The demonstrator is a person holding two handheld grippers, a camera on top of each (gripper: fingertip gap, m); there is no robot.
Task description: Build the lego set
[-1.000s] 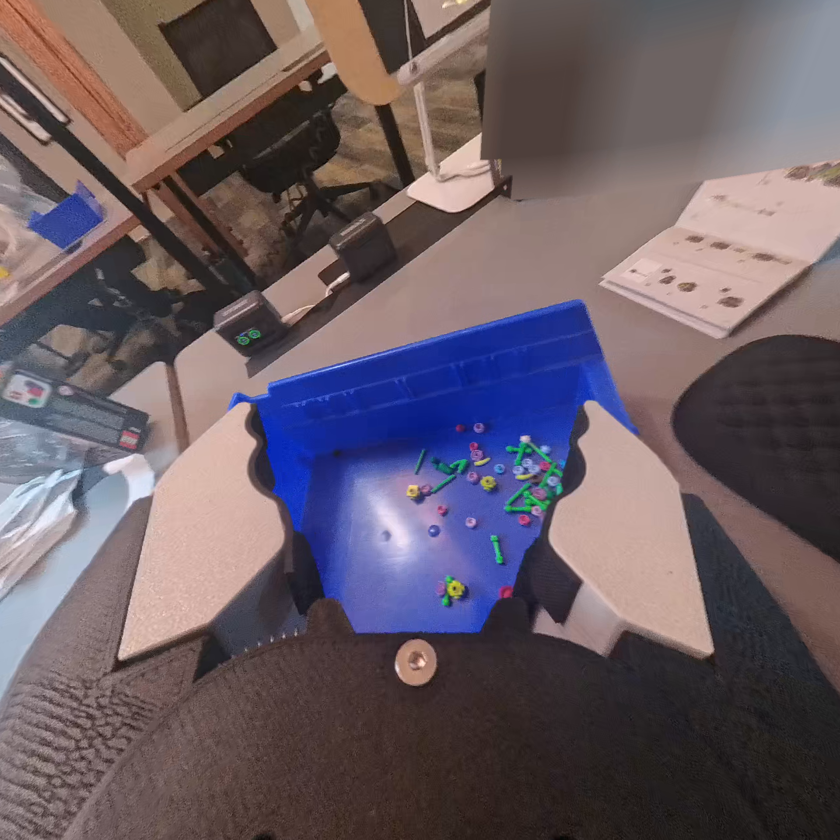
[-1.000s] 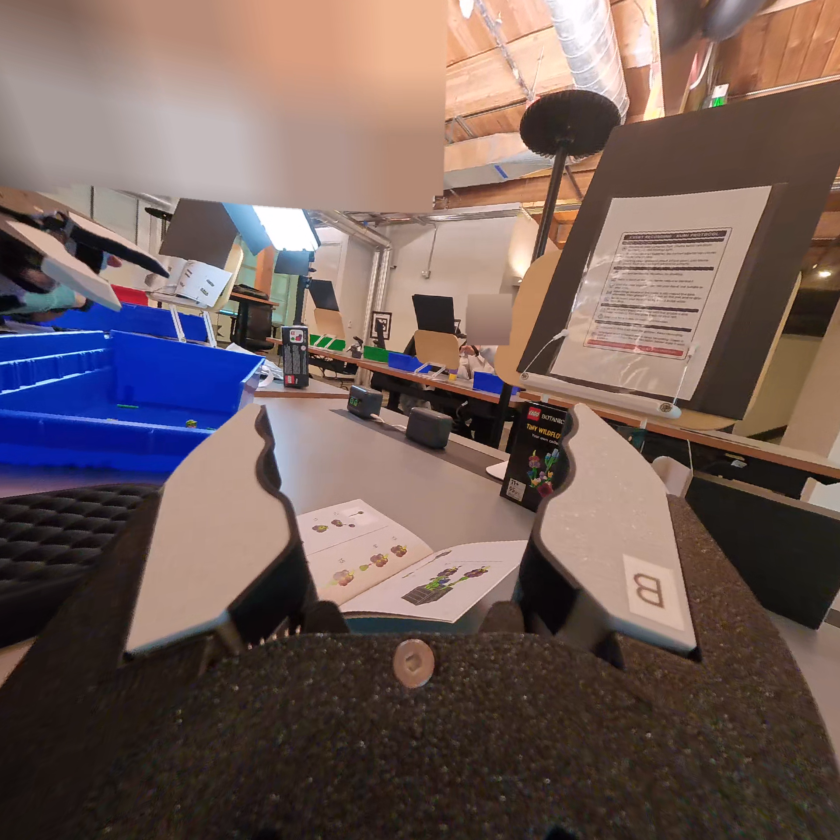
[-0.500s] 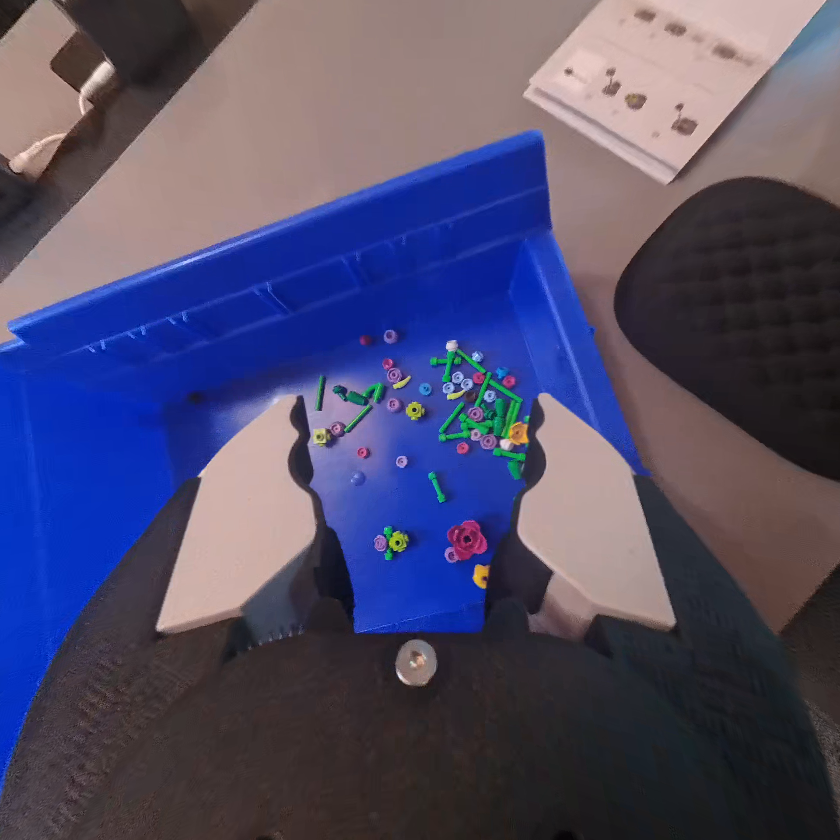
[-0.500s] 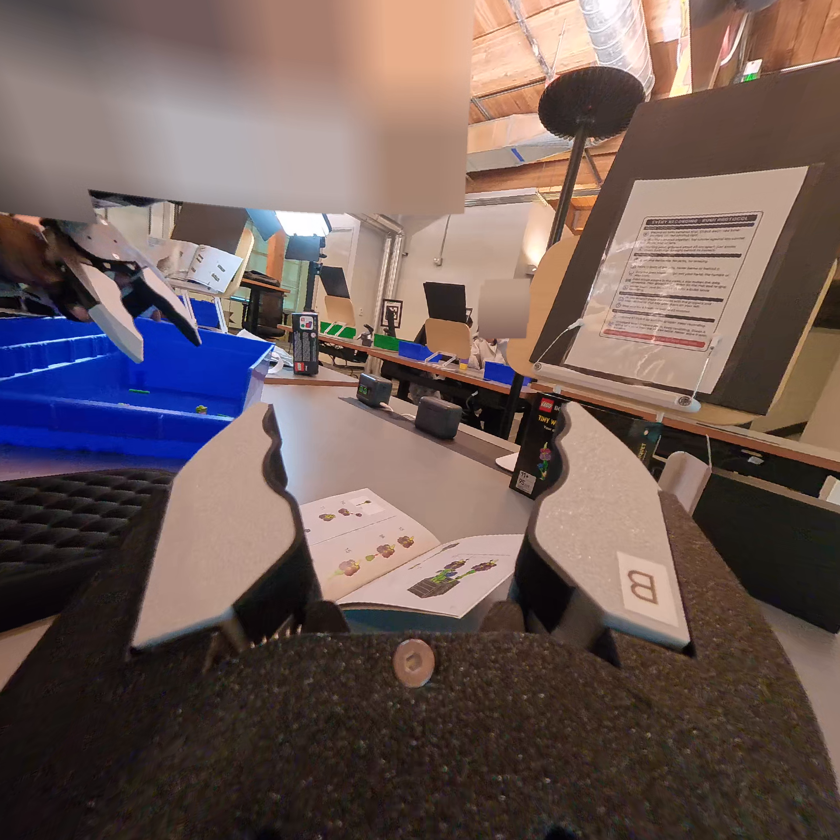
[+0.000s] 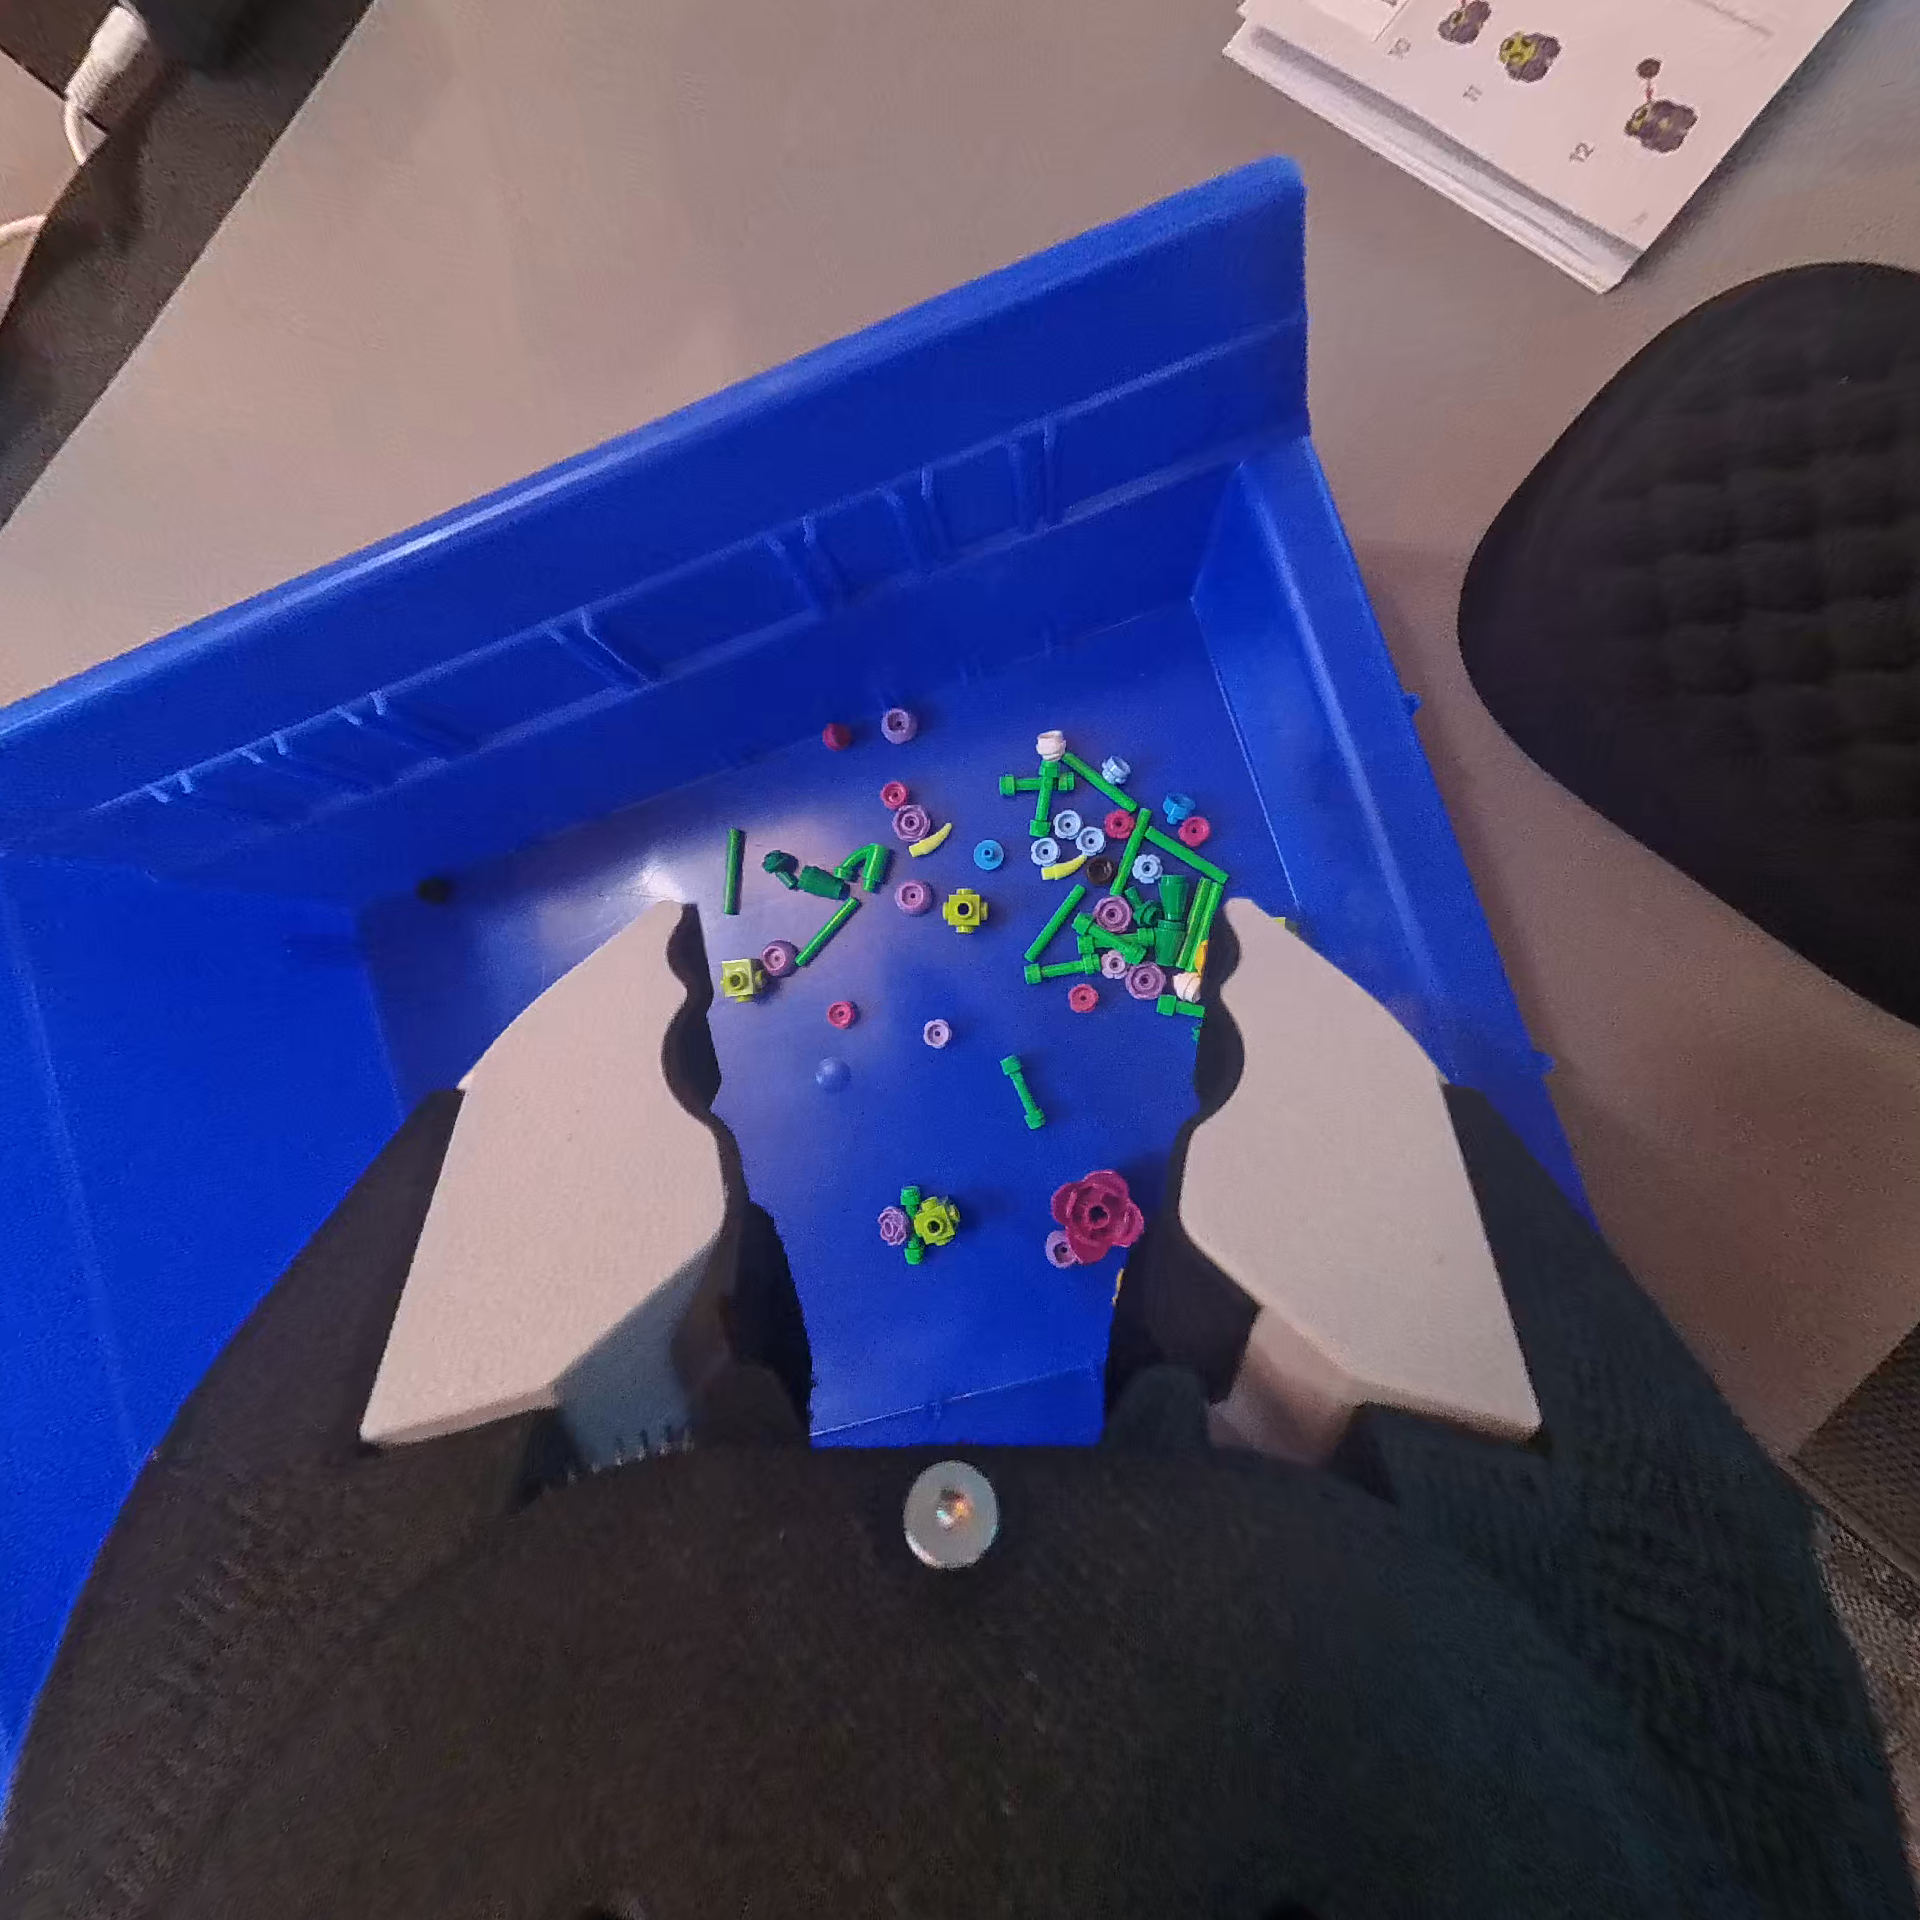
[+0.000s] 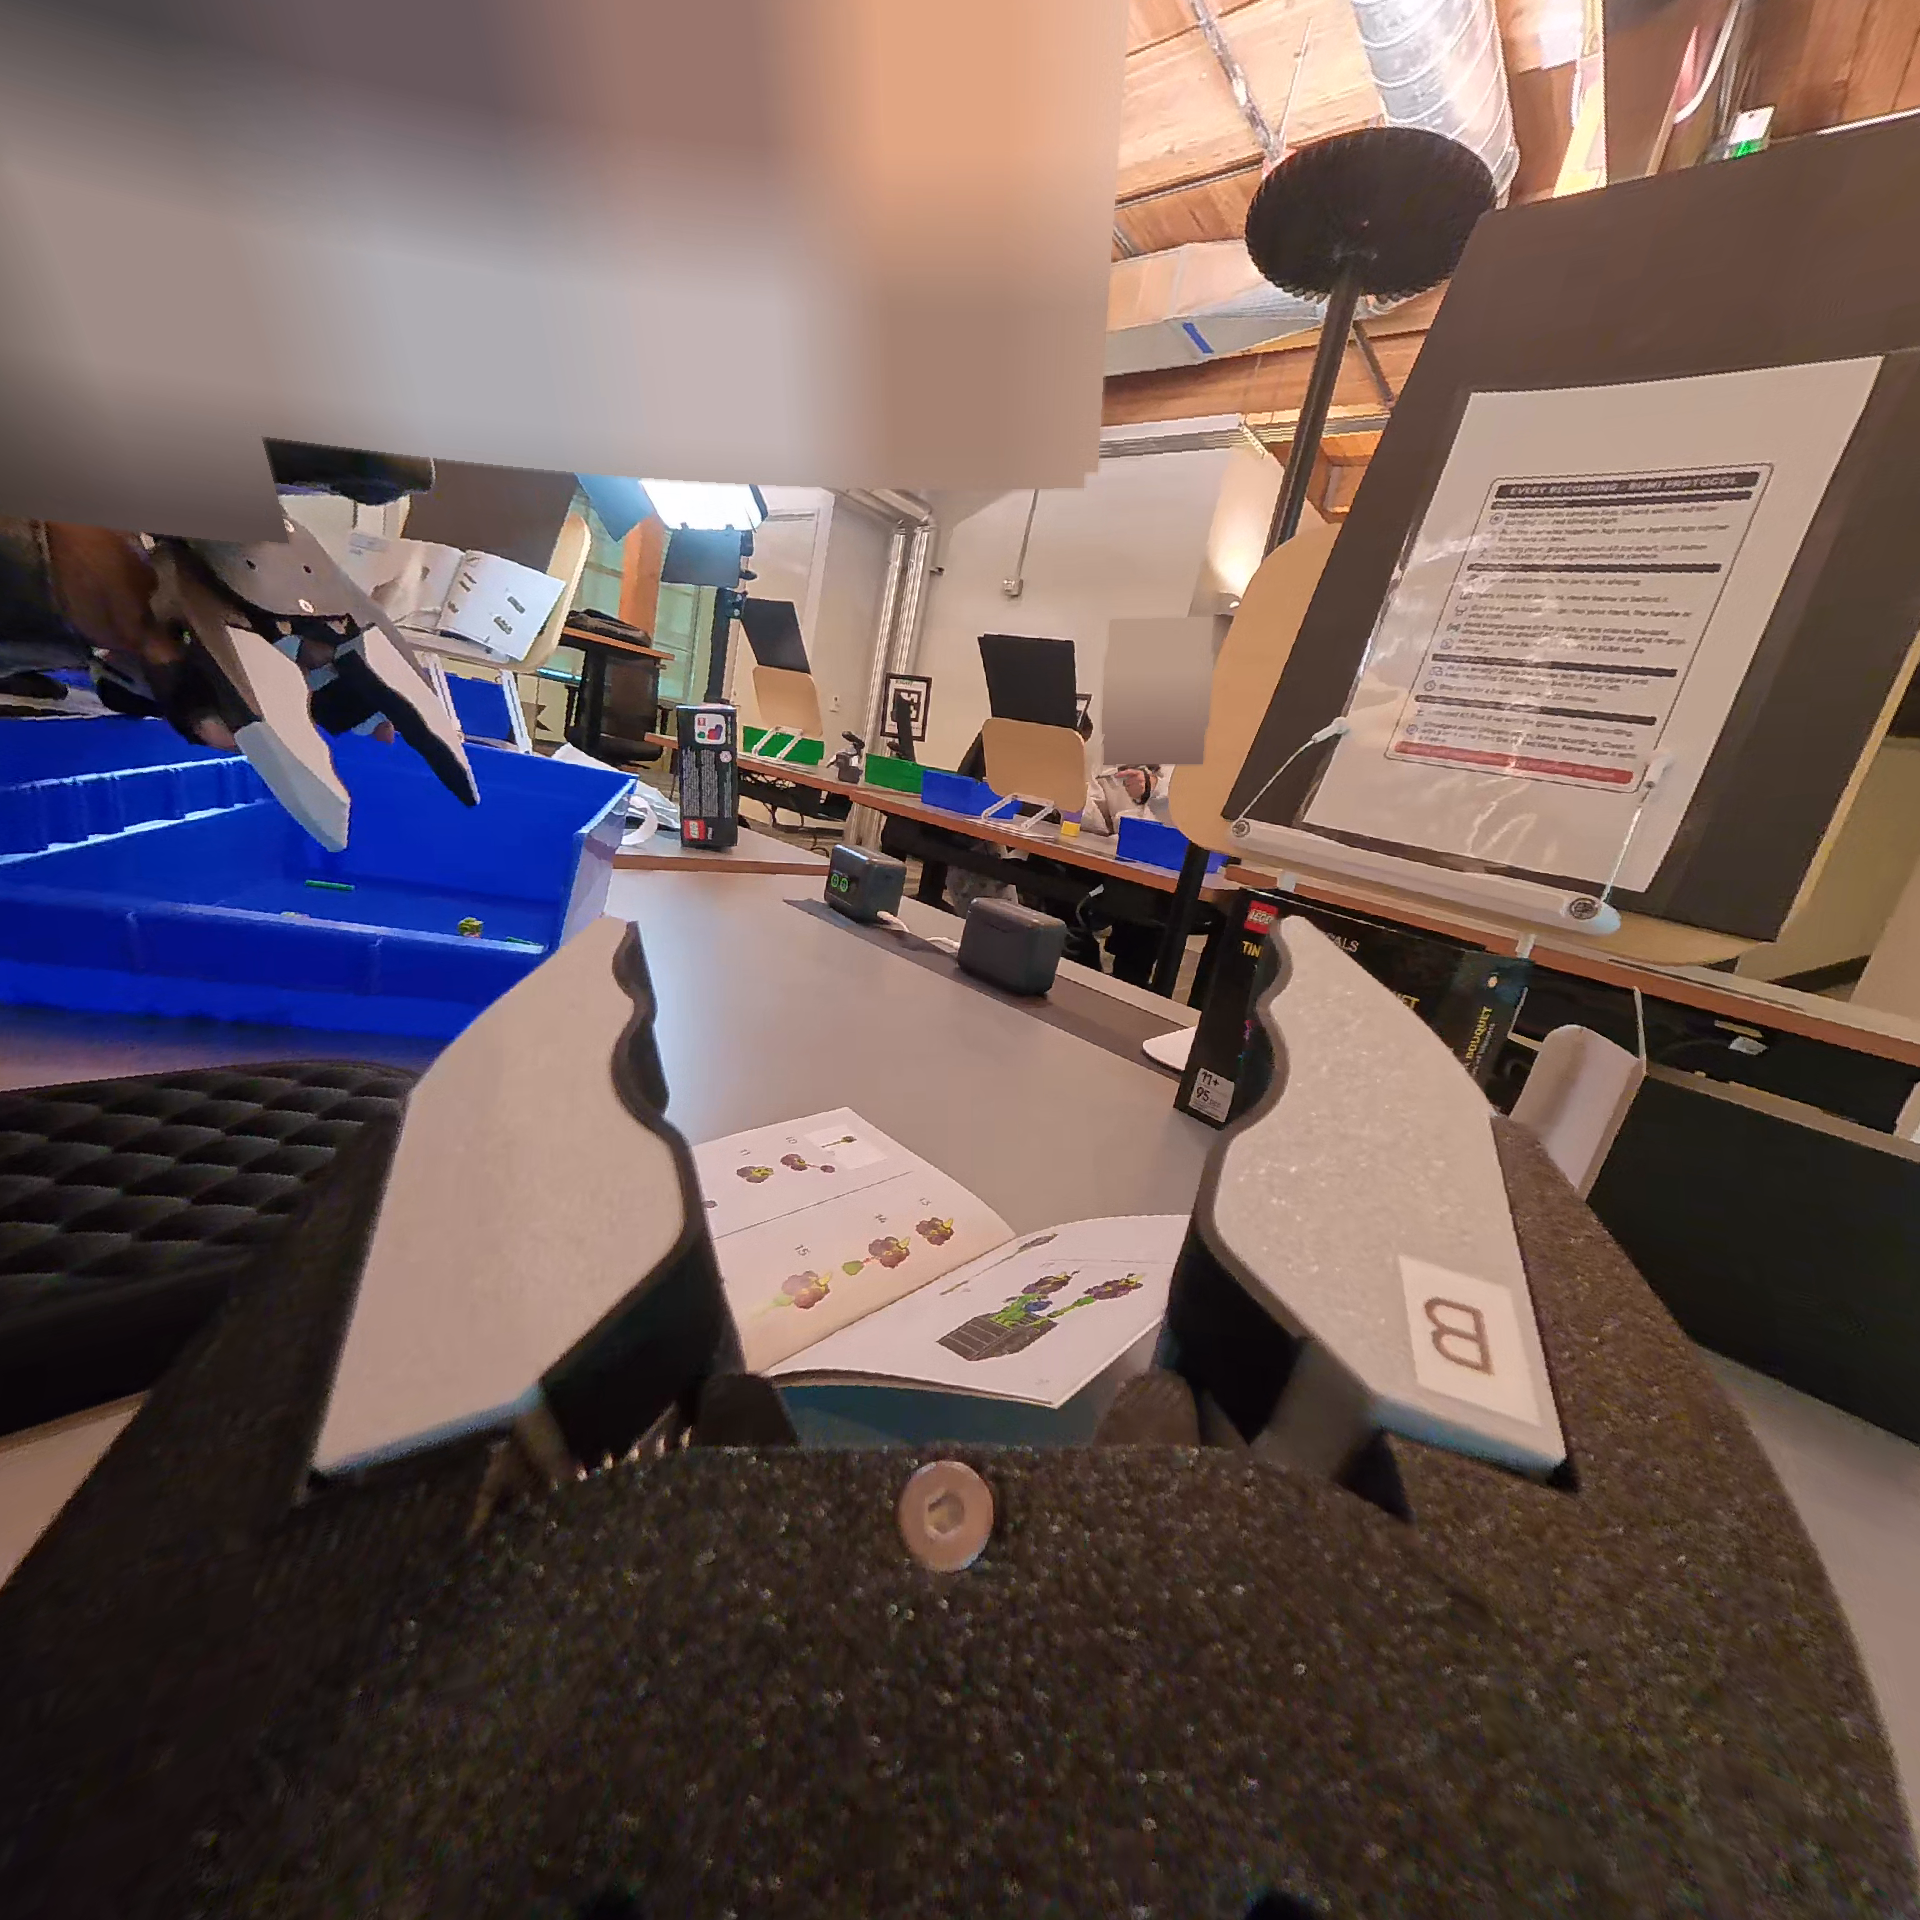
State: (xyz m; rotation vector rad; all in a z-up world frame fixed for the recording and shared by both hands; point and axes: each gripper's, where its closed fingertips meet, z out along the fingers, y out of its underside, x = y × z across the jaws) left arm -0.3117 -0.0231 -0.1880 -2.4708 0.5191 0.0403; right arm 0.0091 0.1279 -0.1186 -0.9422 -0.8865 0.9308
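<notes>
A blue bin (image 5: 665, 540) holds several small lego pieces: green stems (image 5: 1143, 883), purple and pink studs, a dark pink rose (image 5: 1096, 1216) and a lime and purple flower cluster (image 5: 920, 1224). My left gripper (image 5: 951, 914) is open and empty, hanging over the bin floor with its tips above the pieces. It also shows in the right wrist view (image 6: 400, 816), above the bin (image 6: 208, 935). My right gripper (image 6: 951, 935) is open and empty, low over the table, with the open instruction booklet (image 6: 883, 1268) between its fingers.
A black quilted pad (image 5: 1725, 582) lies right of the bin and also shows in the right wrist view (image 6: 156, 1174). The booklet (image 5: 1507, 104) lies beyond it. A dark lego box (image 6: 1236, 1018), a stand holding a printed sheet (image 6: 1558, 644) and two small dark devices (image 6: 1008, 940) stand behind.
My left gripper has tipped down and dropped closer into the bin, so the pieces look larger and the rose has come into view. My right gripper has barely moved.
</notes>
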